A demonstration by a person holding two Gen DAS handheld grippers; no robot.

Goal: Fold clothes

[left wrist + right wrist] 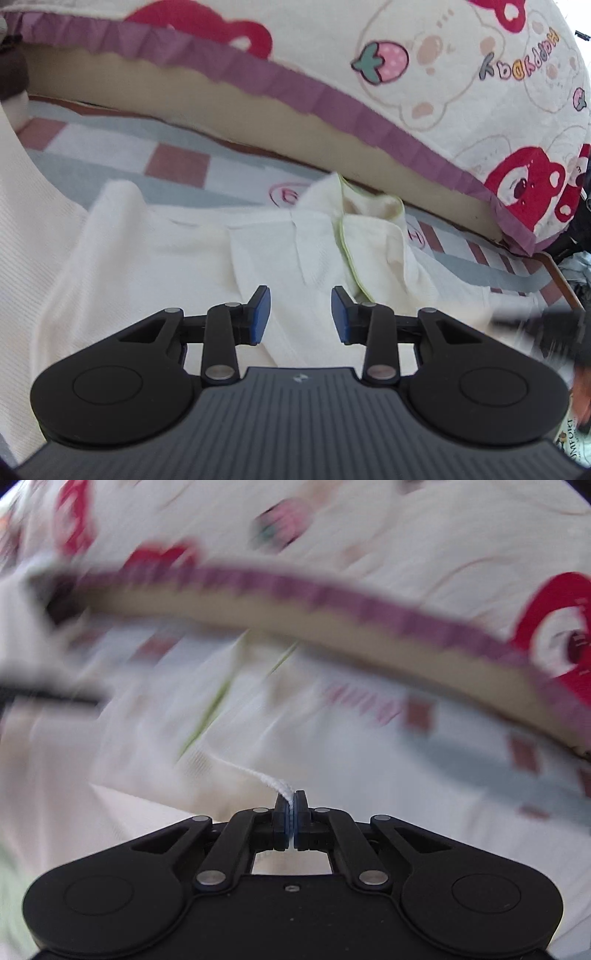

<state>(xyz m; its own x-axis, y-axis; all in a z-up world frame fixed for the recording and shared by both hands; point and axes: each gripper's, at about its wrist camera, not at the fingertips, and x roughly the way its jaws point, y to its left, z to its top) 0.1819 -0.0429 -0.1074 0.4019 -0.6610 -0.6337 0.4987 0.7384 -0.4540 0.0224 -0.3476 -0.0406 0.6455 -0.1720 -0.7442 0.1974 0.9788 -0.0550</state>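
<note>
Pinching a white knitted shirt (258,775) edge, the right gripper (291,812) is closed; the left gripper (301,314) gapes wide above the shirt, near the purple-frilled bear-print quilt (424,92).

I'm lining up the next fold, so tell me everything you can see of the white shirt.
The white shirt is a ribbed knit with a green-edged collar and a front placket. It lies rumpled but mostly flat on the checked sheet, collar toward the pillow. The left gripper hovers open above it; the right gripper is shut on a thin edge of white fabric, in a blurred view.
</note>
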